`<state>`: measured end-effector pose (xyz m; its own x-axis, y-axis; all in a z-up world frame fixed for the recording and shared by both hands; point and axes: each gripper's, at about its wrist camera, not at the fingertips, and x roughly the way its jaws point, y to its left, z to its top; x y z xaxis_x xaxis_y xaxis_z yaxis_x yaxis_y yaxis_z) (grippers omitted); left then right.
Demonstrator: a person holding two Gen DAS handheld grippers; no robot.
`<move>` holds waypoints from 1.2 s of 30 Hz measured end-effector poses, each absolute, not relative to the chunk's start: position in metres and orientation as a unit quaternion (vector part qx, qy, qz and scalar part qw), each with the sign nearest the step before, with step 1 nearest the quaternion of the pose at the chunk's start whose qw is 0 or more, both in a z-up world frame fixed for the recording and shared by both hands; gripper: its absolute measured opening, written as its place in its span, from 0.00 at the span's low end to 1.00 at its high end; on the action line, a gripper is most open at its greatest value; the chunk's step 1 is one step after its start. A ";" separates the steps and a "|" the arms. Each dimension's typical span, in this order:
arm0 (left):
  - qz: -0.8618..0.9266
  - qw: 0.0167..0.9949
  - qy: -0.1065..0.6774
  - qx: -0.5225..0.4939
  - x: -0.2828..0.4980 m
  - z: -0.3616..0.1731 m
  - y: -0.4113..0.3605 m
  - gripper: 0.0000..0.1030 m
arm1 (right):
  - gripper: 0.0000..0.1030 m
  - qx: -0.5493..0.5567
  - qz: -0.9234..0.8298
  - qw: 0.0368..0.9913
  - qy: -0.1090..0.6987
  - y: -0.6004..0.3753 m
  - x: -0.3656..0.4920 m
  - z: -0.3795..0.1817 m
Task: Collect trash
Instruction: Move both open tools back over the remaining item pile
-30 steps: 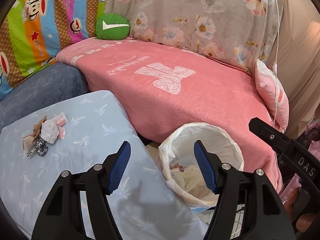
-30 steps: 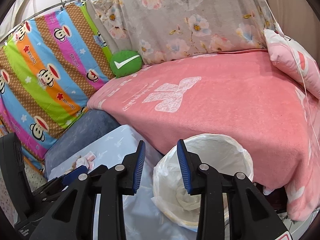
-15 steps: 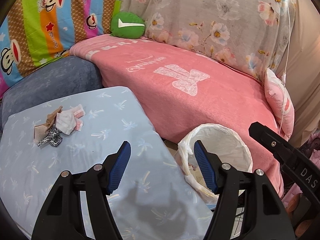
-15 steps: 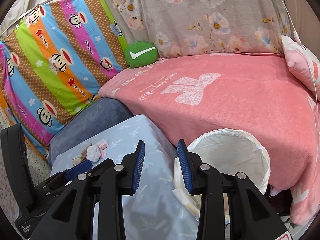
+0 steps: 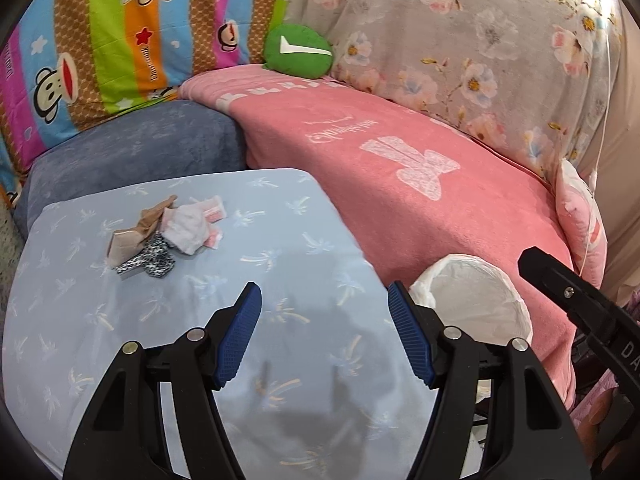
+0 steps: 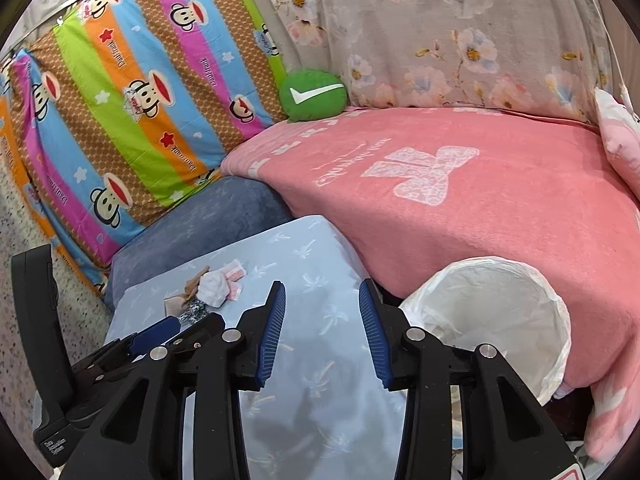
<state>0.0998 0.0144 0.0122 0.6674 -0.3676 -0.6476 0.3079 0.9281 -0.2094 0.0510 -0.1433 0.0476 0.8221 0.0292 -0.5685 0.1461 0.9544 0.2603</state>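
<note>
Pale-blue cloth with a palm print covers the bench (image 5: 280, 280), and on its far left part lies the trash (image 5: 168, 236): a crumpled white tissue, brown paper scraps, a pink-and-white wrapper and a speckled black-and-white scrap, all touching in one small heap. The left hand-held gripper (image 5: 324, 308) hangs above the bench with its jaws spread and nothing between them, well short of the heap. The right hand-held gripper (image 6: 322, 312) is likewise spread and empty, over the bench between the heap and the white-lined bin (image 6: 500, 312) that stands beside the bench against the pink blanket (image 6: 480, 208). The step in hand looks like the reach for the next piece. Next, one gripper would need to travel forward and left, drop onto the heap, and pinch a single scrap.
</note>
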 end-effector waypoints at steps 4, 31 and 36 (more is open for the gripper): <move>-0.166 0.914 0.366 -0.050 0.104 0.009 0.034 0.68 | 0.39 0.137 -0.016 0.943 0.304 -0.123 0.060 0.046; -0.045 0.902 0.418 -0.095 0.189 -0.059 0.164 0.84 | 0.50 0.100 0.062 0.915 0.387 0.017 0.198 -0.027; -0.044 0.894 0.435 -0.101 0.218 -0.078 0.164 0.84 | 0.50 0.097 0.065 0.910 0.398 0.032 0.238 -0.045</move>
